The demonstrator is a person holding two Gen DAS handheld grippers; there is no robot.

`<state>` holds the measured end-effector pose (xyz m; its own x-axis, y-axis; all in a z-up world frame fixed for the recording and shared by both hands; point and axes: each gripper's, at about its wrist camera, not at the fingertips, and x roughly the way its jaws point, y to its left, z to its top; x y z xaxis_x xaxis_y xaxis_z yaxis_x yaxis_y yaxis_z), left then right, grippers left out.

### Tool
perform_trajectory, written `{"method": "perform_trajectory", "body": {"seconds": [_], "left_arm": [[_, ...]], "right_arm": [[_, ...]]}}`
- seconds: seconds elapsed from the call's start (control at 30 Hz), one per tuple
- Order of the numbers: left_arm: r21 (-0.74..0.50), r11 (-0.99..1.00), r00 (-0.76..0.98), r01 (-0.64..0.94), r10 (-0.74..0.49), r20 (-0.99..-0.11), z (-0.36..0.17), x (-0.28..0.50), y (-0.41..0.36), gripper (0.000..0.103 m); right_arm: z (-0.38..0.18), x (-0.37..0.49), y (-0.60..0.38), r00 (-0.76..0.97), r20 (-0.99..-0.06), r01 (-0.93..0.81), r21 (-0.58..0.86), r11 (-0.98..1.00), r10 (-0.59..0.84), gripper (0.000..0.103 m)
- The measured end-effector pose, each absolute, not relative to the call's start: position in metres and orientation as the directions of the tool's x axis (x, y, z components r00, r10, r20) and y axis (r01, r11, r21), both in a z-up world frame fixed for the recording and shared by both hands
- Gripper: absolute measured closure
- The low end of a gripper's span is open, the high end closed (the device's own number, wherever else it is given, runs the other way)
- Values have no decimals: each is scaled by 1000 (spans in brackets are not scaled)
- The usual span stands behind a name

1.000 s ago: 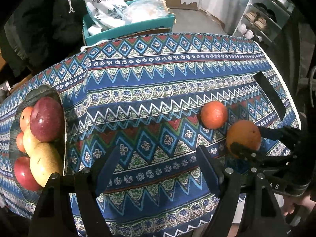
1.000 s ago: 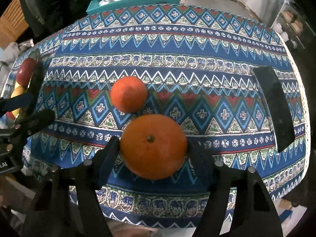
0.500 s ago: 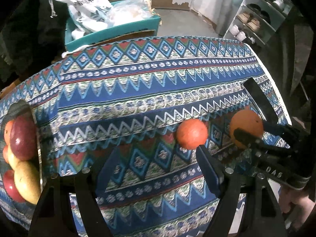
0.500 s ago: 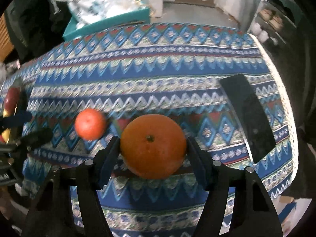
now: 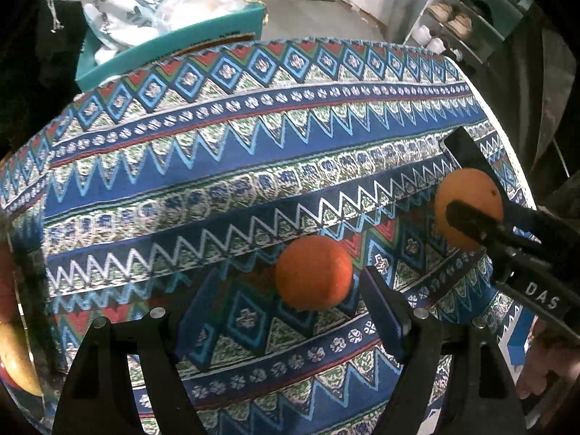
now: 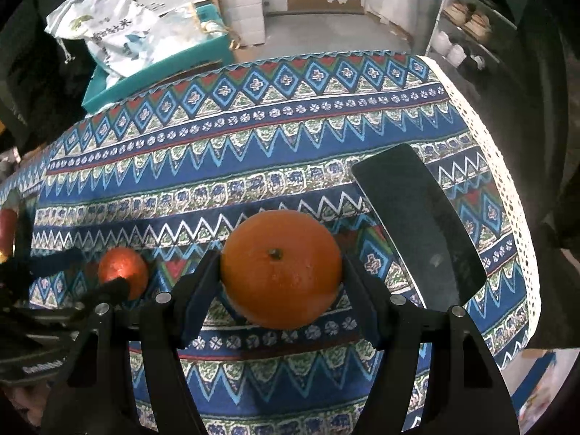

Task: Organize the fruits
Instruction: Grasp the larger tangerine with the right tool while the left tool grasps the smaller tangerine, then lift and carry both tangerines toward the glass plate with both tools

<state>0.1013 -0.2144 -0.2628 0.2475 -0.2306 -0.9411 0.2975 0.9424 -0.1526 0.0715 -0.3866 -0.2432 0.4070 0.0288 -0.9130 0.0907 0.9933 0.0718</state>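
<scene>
Patterned cloth covers the tabletop (image 6: 326, 137): your right tool (image 6: 281, 275) clamps the firm, round large orange (image 6: 281, 272) across its middle; your left tool (image 5: 290, 301) gapes around the loose smaller orange (image 5: 313, 272).

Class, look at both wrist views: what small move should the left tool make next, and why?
Probably a short push down and forward until the small orange sits between its fingers, then close. The left tool is open, and the orange lies on the tablecloth just ahead of its right finger. The right tool already grips the large orange.
</scene>
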Motion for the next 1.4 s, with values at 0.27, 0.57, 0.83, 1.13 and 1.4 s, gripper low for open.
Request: {"method": "perform_trajectory", "body": {"seconds": [0.27,0.57,0.83,1.13,1.4], "left_arm": [[-155,938,219,309,-229,-949,-280,103,-223,36],[-154,926,254,344,-250,-935,-276,96,-229,57],[-166,929,291,331,-268,-919,-249,94,-214,57],[-193,935,346,299,-294,-891,-214,84,-193,58],[-184,940,402,287,-293,-867,-188,74,-176,58]], "right_arm": [[-251,76,-388,394,-918,91,89,992,46,35],[-249,76,-380,399,-916,63,65,996,35,35],[-230,71,-374,435,-900,44,33,998,10,35],[-202,66,-364,479,-878,23,21,1000,7,35],[-174,60,-348,521,-853,-12,12,1000,17,35]]}}
